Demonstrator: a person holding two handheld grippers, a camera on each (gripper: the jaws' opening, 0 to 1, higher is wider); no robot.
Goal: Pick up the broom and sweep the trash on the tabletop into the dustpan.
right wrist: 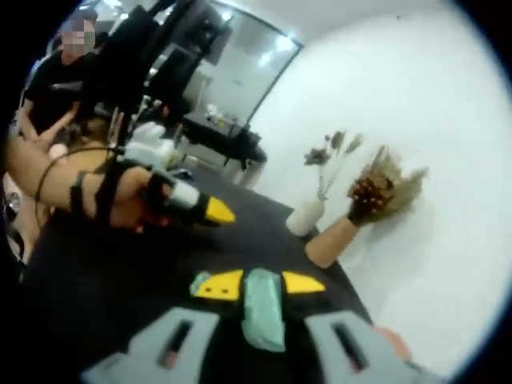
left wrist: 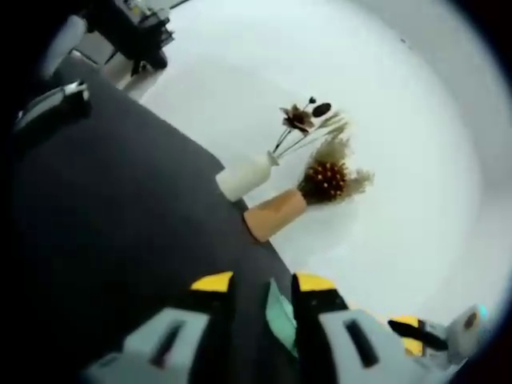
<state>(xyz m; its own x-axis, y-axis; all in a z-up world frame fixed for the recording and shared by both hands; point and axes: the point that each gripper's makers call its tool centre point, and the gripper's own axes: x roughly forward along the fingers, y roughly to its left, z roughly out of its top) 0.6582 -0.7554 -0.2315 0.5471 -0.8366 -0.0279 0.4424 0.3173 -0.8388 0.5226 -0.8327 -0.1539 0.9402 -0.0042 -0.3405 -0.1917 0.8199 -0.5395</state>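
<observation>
In the left gripper view my left gripper (left wrist: 264, 284) rises over the black table (left wrist: 120, 224). A thin green handle piece (left wrist: 280, 316) sits between its yellow-tipped jaws, pressed against the right one. The right gripper's yellow tip (left wrist: 412, 340) pokes in at the lower right. In the right gripper view my right gripper (right wrist: 261, 284) is shut on a pale green handle (right wrist: 262, 312) that stands up between the jaws. Whatever hangs below both handles is hidden. A strapped hand holds the left gripper (right wrist: 200, 208) over the table's left side, pointing right.
A white vase (left wrist: 244, 176) and a tan vase (left wrist: 276, 212) with dried flowers lie at the table's far edge by the white wall (left wrist: 384, 96). A person (right wrist: 60, 80) sits beyond the table, with dark stands and a desk (right wrist: 216, 132) behind.
</observation>
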